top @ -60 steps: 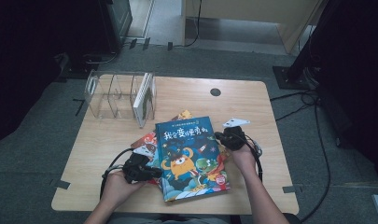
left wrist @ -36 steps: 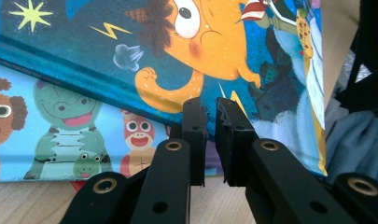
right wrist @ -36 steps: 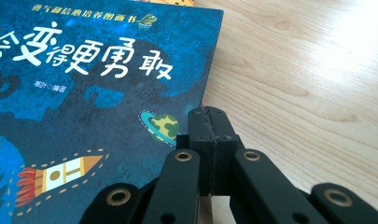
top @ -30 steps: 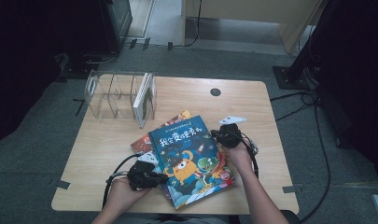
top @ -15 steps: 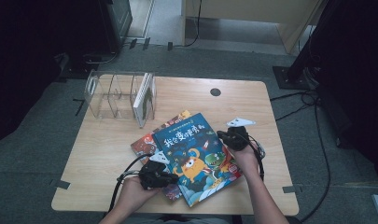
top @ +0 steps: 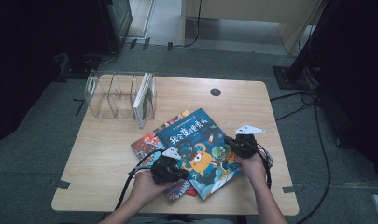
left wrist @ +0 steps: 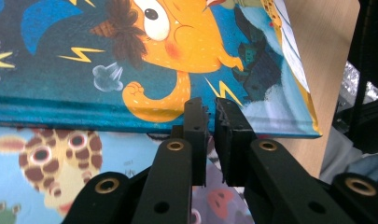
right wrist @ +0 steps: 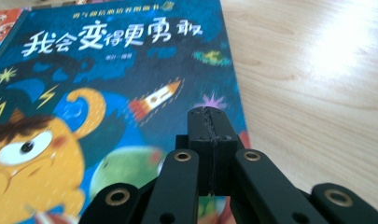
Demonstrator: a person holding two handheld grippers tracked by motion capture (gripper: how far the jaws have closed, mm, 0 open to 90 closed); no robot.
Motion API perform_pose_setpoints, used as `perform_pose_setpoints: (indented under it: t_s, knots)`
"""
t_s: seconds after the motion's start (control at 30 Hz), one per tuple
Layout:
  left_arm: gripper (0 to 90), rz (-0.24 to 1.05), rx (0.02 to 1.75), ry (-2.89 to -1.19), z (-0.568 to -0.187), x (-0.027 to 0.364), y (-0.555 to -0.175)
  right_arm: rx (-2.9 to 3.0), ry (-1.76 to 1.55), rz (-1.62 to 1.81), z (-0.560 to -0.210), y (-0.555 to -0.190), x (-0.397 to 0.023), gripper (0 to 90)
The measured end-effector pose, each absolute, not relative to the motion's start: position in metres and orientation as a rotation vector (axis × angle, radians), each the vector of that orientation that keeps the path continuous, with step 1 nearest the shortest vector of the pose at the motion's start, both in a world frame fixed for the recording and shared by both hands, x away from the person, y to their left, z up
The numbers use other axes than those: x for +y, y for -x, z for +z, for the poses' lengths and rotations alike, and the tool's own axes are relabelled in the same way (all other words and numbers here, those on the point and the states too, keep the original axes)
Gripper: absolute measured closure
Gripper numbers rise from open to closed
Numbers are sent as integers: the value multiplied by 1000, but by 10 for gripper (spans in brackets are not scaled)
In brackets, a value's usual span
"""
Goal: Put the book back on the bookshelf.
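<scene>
High view: my left claw (top: 177, 173) sat at the near-left edge of the blue hardcover picture book with the orange monster on its cover (top: 200, 151), my right claw (top: 233, 142) at its right edge. Book lay skewed on the wooden tabletop (top: 102, 154), atop a red-covered picture book (top: 147, 142), long axis running from far-left to near-right. Left gripper view: jaws nearly closed, a slit between them, nothing pinched. Right gripper view: jaws fully closed, tips resting over the cover, gripping nothing.

Left hand-held gripper (top: 177, 173): black body, brass-ringed screws on black links, grey triangular plate, black cable at 7 o'clock. Right hand-held gripper (top: 229, 141): same build.
</scene>
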State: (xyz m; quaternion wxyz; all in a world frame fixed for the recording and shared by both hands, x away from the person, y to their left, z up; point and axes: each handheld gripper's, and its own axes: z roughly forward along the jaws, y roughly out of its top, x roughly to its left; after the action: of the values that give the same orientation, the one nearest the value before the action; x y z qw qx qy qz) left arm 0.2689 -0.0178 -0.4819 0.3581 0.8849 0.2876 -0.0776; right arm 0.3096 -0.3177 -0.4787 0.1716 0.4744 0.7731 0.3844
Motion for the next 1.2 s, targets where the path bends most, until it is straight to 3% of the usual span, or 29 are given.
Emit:
perform_pose_setpoints:
  t_s: [1.2]
  knots:
    - [850, -91, 893, -2227, -452, 61, -360, 2133, -1486, 1004, -488, -225, -353, 900]
